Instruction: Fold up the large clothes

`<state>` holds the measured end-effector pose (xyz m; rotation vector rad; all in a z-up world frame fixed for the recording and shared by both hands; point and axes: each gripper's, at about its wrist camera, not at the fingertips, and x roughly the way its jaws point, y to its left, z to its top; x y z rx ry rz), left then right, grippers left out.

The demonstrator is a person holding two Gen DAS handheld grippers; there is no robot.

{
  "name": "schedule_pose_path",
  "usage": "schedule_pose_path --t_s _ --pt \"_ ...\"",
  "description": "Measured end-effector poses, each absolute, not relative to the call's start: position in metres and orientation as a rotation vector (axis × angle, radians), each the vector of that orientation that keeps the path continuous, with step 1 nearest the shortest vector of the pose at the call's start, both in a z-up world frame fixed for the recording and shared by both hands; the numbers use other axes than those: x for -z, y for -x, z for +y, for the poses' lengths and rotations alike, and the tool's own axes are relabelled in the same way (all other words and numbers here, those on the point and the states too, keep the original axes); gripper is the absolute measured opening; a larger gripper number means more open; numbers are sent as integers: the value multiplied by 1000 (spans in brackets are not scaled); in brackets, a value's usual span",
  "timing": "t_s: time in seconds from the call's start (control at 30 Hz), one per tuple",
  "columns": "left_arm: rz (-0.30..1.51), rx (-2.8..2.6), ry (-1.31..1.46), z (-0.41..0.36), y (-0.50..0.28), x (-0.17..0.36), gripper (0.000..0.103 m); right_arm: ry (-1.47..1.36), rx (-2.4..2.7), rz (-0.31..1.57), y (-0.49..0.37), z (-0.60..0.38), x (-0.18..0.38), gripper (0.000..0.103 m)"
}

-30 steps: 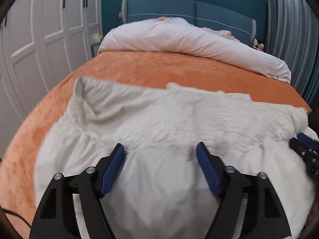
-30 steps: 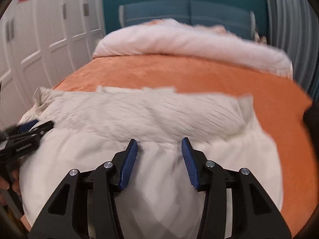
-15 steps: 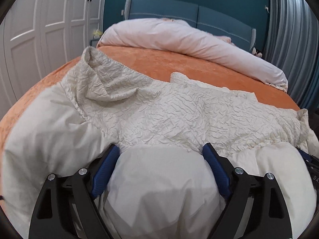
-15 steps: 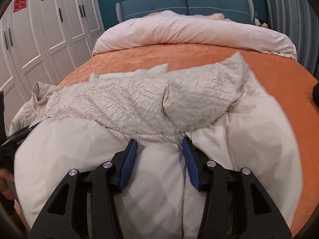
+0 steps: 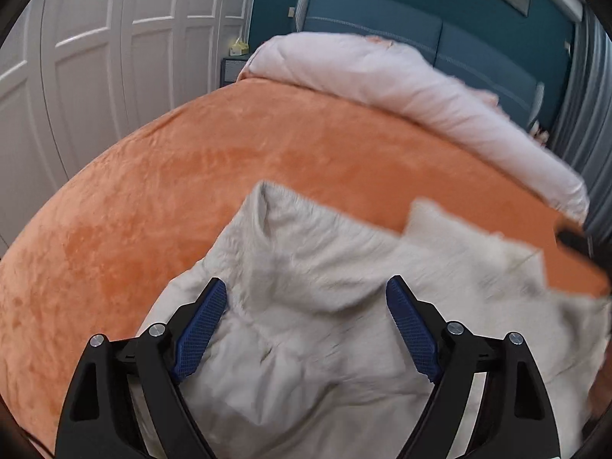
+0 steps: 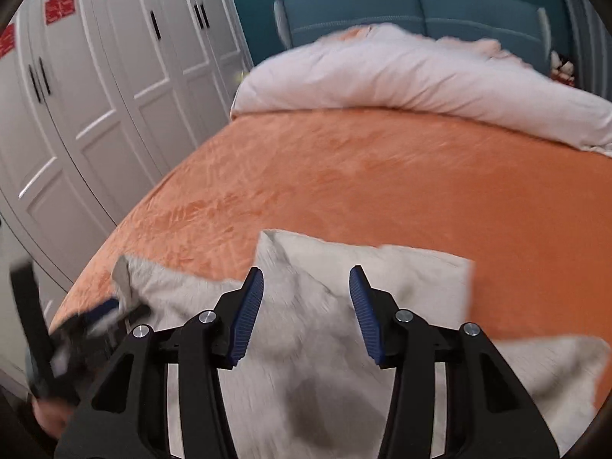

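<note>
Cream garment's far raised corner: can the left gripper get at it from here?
Probably yes. The left gripper is open over the cream garment, and the raised corner lies just ahead of its fingers, with only bare orange bedspread around.

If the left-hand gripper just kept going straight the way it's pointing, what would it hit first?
Most likely the cream garment, which lies right ahead of the left gripper and fills the gap between its open fingers. The orange bedspread comes only beyond it; blur makes depth uncertain.
</note>
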<state>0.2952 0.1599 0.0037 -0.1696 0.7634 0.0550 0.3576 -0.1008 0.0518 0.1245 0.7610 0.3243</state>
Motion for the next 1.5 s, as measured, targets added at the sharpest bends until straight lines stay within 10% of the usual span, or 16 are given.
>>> schedule_pose_path --t_s 0.27,0.33,0.4,0.8,1.3,1.5 --pt "730 -73 140 157 -284 27 85 -21 -374 1001 -425 -30 13 45" --pt "730 -65 164 161 -284 30 86 -4 -356 1029 -430 -27 26 7" --pt "733 -55 186 164 -285 32 86 -97 -339 951 -428 -45 15 5" --pt "747 -59 173 162 -291 37 86 -478 -156 691 -384 -160 -16 13" --pt "768 -103 127 153 -295 40 87 -239 -82 1053 -400 -186 54 8" --pt "765 -116 109 150 -296 44 87 -339 -54 786 -370 -199 6 12"
